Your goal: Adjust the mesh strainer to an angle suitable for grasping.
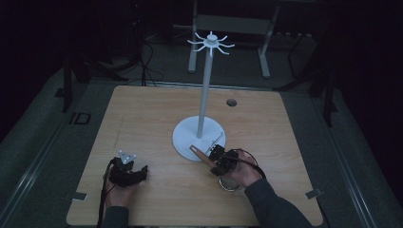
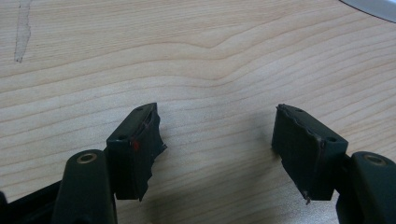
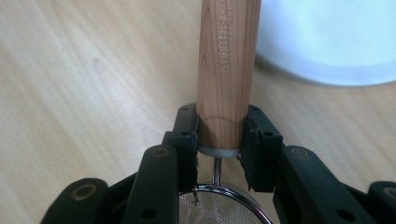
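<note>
A small strainer with a wooden handle (image 3: pixel 229 56) and a metal mesh bowl (image 3: pixel 219 205) is held in my right gripper (image 3: pixel 220 126), whose jaws are shut on the handle's lower end. In the high view the right gripper (image 1: pixel 215 159) sits just in front of the white stand's round base (image 1: pixel 190 140). The handle (image 1: pixel 199 153) points left over the base's rim, and the mesh ring (image 1: pixel 228 183) is under the hand. The stand's pole (image 1: pixel 204 95) rises to a crown of hooks (image 1: pixel 211 43). My left gripper (image 2: pixel 217 140) is open over bare wood, at the table's front left (image 1: pixel 127 171).
The wooden table (image 1: pixel 157 109) has a small round hole (image 1: pixel 231 102) at the back right. A thin metal piece (image 1: pixel 217 139) lies at the base's right rim. A corner of the white base (image 2: pixel 373 7) shows in the left gripper view. Dark floor and frame legs surround the table.
</note>
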